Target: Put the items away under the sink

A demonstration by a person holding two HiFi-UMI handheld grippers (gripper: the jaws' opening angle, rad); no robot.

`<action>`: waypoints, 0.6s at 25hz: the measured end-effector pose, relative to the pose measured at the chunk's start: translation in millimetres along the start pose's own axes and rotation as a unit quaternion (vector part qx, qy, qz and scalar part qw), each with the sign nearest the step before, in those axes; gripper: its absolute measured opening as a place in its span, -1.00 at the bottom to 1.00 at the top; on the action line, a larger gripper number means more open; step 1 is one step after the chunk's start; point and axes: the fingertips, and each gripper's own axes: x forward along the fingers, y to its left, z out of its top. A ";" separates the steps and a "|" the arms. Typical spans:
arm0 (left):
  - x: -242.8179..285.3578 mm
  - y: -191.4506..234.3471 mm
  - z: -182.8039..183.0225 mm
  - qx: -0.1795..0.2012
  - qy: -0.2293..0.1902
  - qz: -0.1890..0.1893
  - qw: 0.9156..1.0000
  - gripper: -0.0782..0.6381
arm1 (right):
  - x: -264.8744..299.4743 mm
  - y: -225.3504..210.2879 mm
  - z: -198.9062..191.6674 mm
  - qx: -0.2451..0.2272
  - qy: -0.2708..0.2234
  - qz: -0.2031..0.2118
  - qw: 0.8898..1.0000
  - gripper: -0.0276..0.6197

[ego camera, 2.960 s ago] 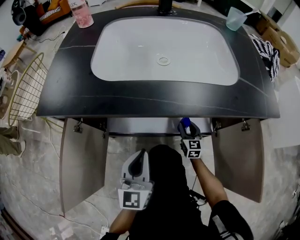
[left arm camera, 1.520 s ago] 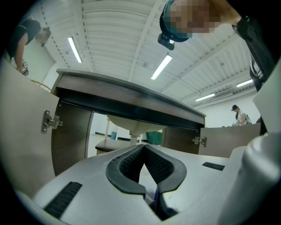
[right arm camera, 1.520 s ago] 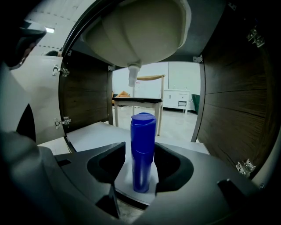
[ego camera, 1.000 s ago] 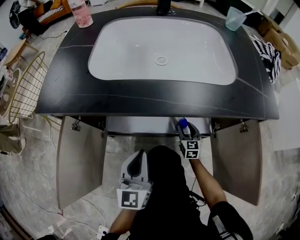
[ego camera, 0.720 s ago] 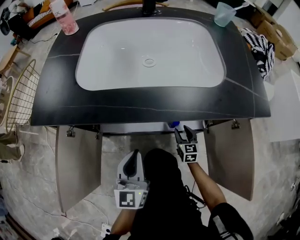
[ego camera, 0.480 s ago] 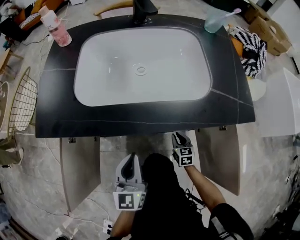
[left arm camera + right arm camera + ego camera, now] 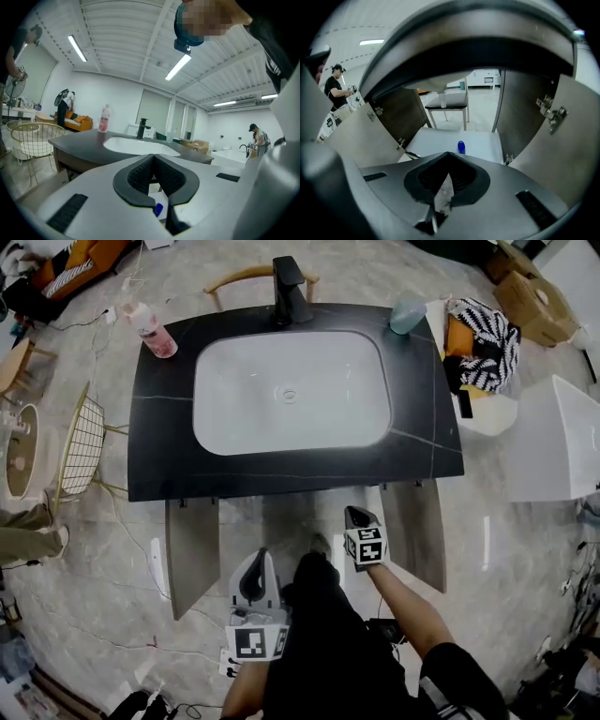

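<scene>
The fingers of your right gripper (image 7: 356, 517) had just closed on nothing, and those of the left gripper (image 7: 260, 563) were pinched together, empty too. The blue-topped item (image 7: 461, 146) stood in the cabinet (image 7: 436, 138) under the sink (image 7: 291, 390). For the pink bottle (image 7: 150, 331) on the tabletop (image 7: 159, 446) left of the sink, you probably needed fingers spread early, gripping its body squarely.

A small blue item (image 7: 461, 147) stands upright near the middle of the pale cabinet floor (image 7: 436, 138).
</scene>
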 end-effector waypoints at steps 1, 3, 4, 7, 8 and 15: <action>-9.3 -3.7 14.7 0.003 0.000 -0.003 1.000 -0.74 | -16.5 5.9 7.3 0.004 -0.001 -0.002 1.000 -0.88; -29.7 -12.7 43.7 0.000 0.001 -0.011 1.000 -0.74 | -51.8 18.3 18.5 0.013 0.001 -0.005 1.000 -0.88; -39.8 -17.2 58.0 -0.003 0.001 -0.014 1.000 -0.74 | -69.4 24.3 23.7 0.016 0.002 -0.006 1.000 -0.88; -70.3 -30.0 99.2 -0.005 -0.001 -0.018 1.000 -0.74 | -123.0 42.4 40.9 0.023 -0.003 -0.010 1.000 -0.88; -82.1 -34.8 112.1 -0.004 -0.003 -0.020 1.000 -0.74 | -142.6 49.0 45.4 0.025 -0.006 -0.012 1.000 -0.89; -181.3 -66.1 187.4 -0.002 -0.029 -0.031 0.999 -0.74 | -293.0 106.3 71.5 0.038 -0.051 -0.021 0.998 -0.89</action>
